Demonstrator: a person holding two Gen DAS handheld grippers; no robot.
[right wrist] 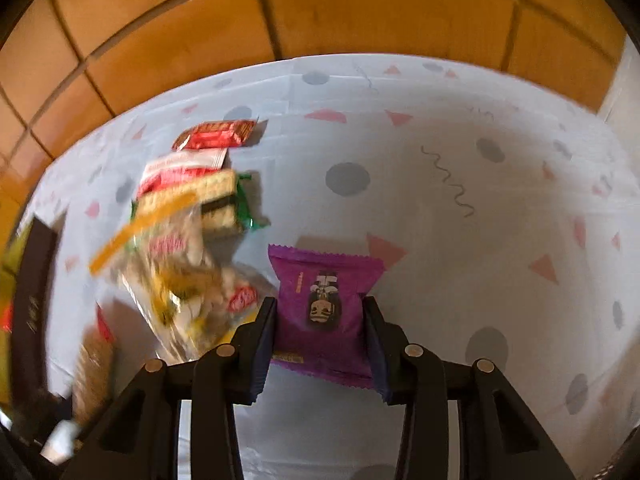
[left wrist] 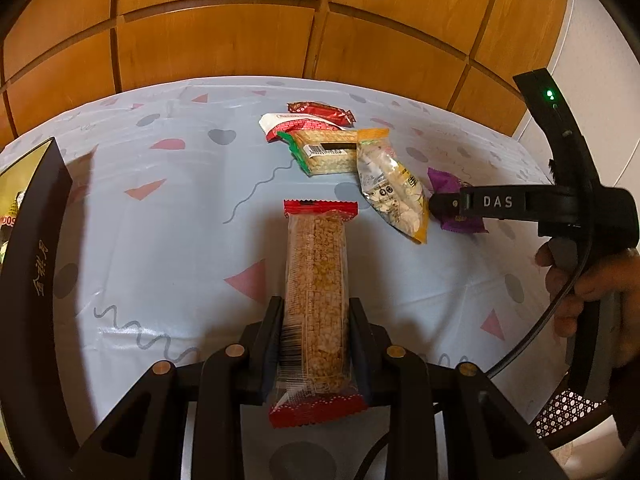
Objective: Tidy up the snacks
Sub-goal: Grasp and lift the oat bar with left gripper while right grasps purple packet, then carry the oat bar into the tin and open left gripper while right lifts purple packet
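We have a snack in each gripper at once, which suits a sorting job done two-handed. Our left gripper [left wrist: 314, 332] is clamped tight across the middle of a long puffed-rice bar [left wrist: 316, 300] in a clear wrapper with red ends; gripping it mid-length keeps the bar balanced, pointing out over the tabletop [left wrist: 160, 240] rather than drooping. At the left edge of that view stands a dark box [left wrist: 38, 216] with gold lettering, which we judge to be where the snacks belong, though its inside is mostly out of sight. Our right gripper [right wrist: 320, 332] has its jaws narrowed on either side of a purple packet [right wrist: 326, 304], its pads against the packet's sides; the packet seems to lie on the tabletop, so we read this as a grasp just being taken rather than a lift. Just beside it, to the left, is a yellow-edged bag of seeds [left wrist: 394, 196], blurred in the right view. Farther back lies the unsorted heap: a green-wrapped rice cake [left wrist: 326, 152], a red-and-white packet [left wrist: 296, 122] and a dark red candy bar [left wrist: 322, 110], overlapping one another and waiting their turn.
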